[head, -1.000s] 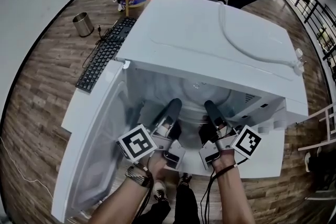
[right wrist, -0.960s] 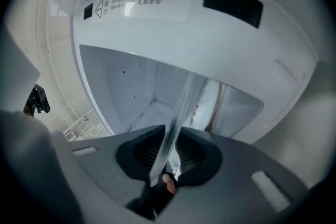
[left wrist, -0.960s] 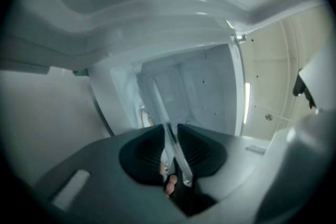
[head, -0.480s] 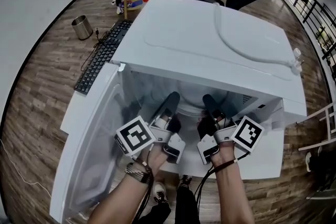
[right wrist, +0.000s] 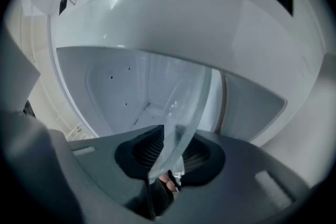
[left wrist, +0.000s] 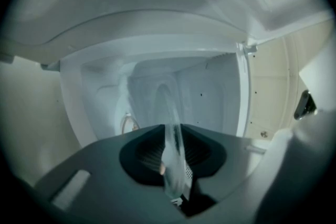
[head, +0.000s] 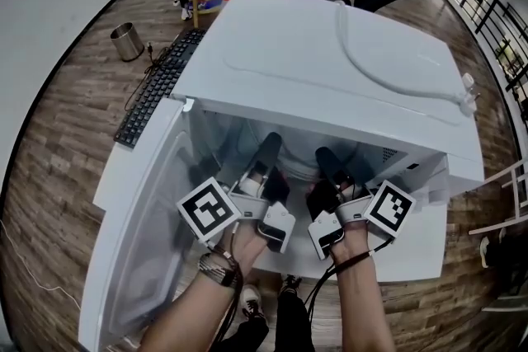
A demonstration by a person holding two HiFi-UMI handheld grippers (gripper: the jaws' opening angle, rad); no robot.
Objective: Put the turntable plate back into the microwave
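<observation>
The plate (right wrist: 191, 97) was inside the open microwave (head: 330, 53). The left gripper (left wrist: 172, 155) jaws, just closing, and the right gripper (right wrist: 170, 152) jaws, just opening, both gripped its rim, reaching in roughly level.

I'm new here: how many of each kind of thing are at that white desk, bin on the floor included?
Microwave: 1
Glass plate: 1
Claws: 2, left and right, both gripping the plate's rim; the left has just closed a little, the right opened a little
Keyboard: 1
Metal bin: 1
Total: 6
</observation>
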